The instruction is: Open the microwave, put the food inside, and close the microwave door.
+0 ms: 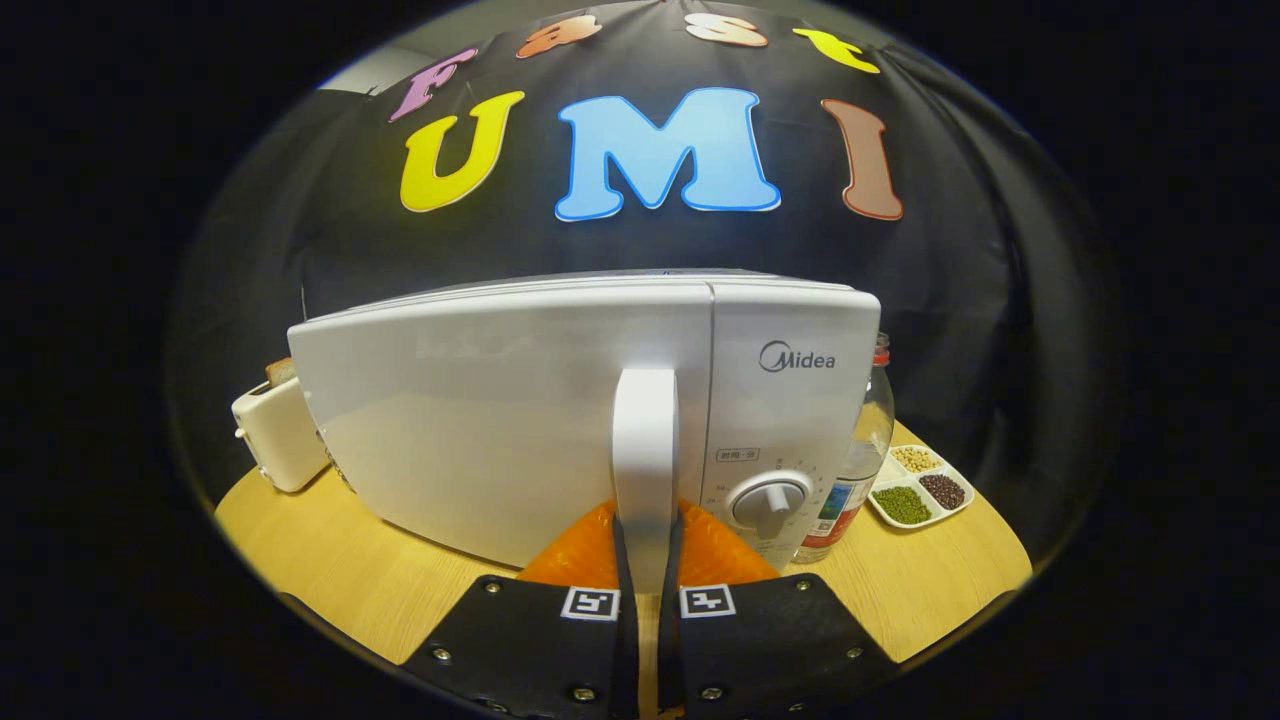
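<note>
White plastic and pale wood make up most of what stands on the table [330, 570]. Farthest left is a toaster [280, 432] with a slice of bread poking out, half tucked behind the microwave [590, 410]. The microwave's door [480, 420] is shut, its wide blank face turned toward the gripper [646, 560]. At the door's right edge the handle [645, 450] runs straight up and down, and that upright bar is what the next move hangs on: it stands dead ahead, its lower end reaching down between the two fingers. The fingers are drawn close on either side of it and seem to be pinching it, though I can't see the contact well enough to be sure. Their gap lines up with the handle's long axis, so I'd expect a pull back and round toward the left-hand hinge. Right of the handle is the dial [768, 503], then a bottle [858, 470], then a tray [922, 487] of beans. No food to load is plain to me; an orange thing [720, 550] under the fingers may be it, I can't tell.
</note>
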